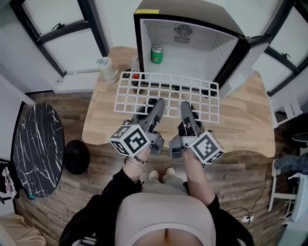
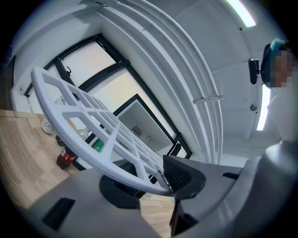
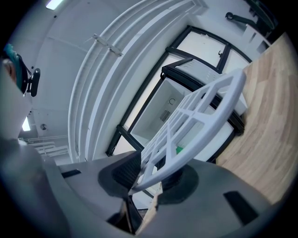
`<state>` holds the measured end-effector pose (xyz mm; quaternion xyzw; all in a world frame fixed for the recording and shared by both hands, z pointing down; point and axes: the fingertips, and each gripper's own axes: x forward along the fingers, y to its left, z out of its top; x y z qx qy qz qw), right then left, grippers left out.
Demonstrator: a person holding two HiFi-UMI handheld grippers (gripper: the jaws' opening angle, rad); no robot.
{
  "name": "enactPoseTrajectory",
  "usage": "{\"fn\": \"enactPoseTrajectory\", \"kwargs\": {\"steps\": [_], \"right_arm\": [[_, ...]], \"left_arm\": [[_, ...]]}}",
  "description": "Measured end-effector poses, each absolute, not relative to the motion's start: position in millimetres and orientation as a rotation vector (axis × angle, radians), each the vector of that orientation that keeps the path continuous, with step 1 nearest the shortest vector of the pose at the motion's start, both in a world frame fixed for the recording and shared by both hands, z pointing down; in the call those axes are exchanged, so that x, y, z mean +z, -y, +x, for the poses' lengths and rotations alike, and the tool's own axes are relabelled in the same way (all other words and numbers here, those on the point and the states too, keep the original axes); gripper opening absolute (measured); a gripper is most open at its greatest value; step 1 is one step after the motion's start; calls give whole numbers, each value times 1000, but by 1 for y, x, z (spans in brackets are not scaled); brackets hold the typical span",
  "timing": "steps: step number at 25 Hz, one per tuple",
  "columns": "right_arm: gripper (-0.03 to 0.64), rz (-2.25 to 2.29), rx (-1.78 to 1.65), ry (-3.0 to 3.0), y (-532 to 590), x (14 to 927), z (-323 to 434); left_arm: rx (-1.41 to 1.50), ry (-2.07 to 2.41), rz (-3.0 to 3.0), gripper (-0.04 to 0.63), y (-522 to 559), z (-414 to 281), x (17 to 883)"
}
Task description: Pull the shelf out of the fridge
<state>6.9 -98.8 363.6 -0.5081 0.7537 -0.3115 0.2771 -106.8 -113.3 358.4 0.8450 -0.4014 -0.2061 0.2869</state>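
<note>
One worktop (image 1: 240,120) lies under the tongs, with the open fridge (image 1: 207,53) beyond them. The wire shelf (image 1: 166,93) is outside the fridge, lying flat with its long axis side to side. Its near edge is clamped by the left tongs (image 1: 157,104) and right tongs (image 1: 186,106).

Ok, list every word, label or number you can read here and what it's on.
Nothing reads clearly.
Print on the green can in the fridge: too small.
Red label on the bottle: blurred.
The yellow sticker on the fridge top: no legible text.
The marker cubes: patterns only.
</note>
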Motion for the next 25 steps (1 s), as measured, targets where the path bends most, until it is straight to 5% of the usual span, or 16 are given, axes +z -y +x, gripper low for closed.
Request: {"fn": "enactPoseTrajectory", "kwargs": {"steps": [25], "right_arm": [[114, -1337, -810, -2032, 38, 357, 32]], "left_arm": [[-561, 1092, 2286, 155, 51, -83, 348]]}}
